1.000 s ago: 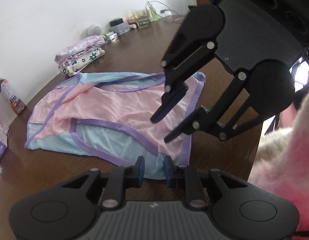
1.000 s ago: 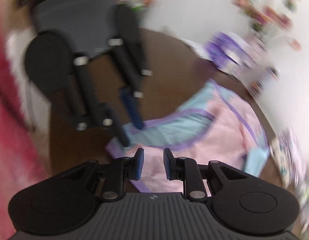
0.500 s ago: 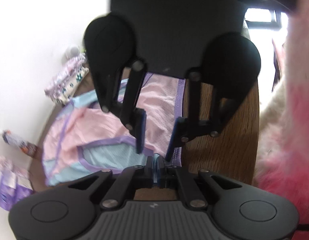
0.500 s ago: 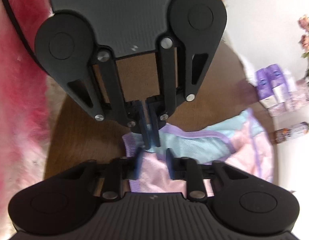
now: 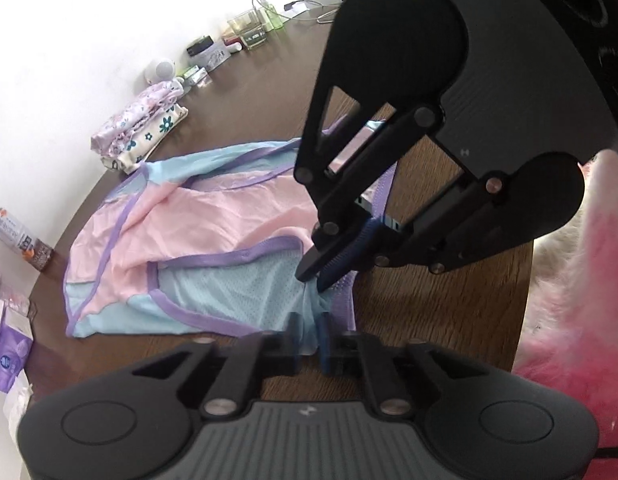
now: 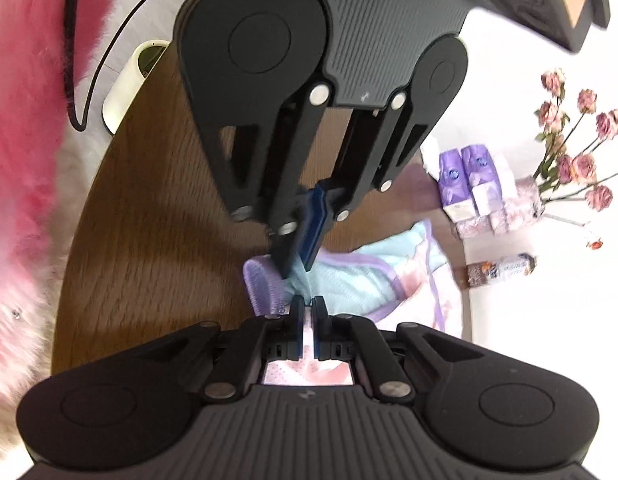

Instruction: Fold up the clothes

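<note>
A pink and light-blue garment with purple trim lies spread on the brown wooden table. At its near right corner, the light-blue mesh bunches up between the fingers of my left gripper, which is shut on it. Coming down from the upper right, my right gripper is shut on the same corner just beyond the left one. In the right wrist view, the right gripper pinches the garment and the left gripper clamps the blue fabric just ahead.
A stack of folded floral clothes sits by the wall beyond the garment. Small bottles and a glass line the far edge. A bottle and purple packs stand at left. A pink fluffy sleeve is at right.
Both grippers were open above the garment a second ago. The left then shut on the near corner, and the right has now shut on the fabric beside it.
</note>
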Demonstrator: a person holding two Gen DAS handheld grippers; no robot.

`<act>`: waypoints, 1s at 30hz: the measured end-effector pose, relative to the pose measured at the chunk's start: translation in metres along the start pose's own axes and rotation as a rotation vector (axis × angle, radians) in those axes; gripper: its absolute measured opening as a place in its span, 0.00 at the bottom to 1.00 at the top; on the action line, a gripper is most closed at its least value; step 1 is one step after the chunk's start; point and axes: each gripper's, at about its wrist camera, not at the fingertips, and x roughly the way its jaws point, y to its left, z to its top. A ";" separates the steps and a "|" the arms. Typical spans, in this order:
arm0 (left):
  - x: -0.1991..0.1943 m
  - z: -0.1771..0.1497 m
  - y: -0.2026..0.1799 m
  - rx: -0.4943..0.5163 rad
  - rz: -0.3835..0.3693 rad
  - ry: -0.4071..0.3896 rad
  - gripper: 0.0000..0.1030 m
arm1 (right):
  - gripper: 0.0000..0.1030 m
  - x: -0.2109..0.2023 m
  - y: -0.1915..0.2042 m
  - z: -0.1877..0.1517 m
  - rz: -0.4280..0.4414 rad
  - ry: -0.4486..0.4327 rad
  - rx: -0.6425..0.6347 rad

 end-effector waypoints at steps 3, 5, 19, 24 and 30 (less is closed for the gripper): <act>-0.001 -0.003 -0.011 0.050 0.053 -0.014 0.02 | 0.17 -0.007 -0.015 -0.001 0.094 0.005 0.115; -0.001 -0.006 -0.021 0.098 0.093 -0.011 0.02 | 0.25 -0.008 -0.039 -0.004 0.196 0.003 0.250; 0.000 -0.008 -0.031 0.170 0.114 -0.005 0.03 | 0.04 0.007 -0.070 -0.014 0.334 0.000 0.307; -0.009 -0.005 -0.017 0.029 0.058 -0.019 0.10 | 0.04 0.014 -0.053 -0.010 0.232 0.011 0.214; -0.015 -0.004 -0.016 -0.010 0.040 -0.021 0.29 | 0.04 0.020 -0.033 -0.006 0.127 0.021 0.138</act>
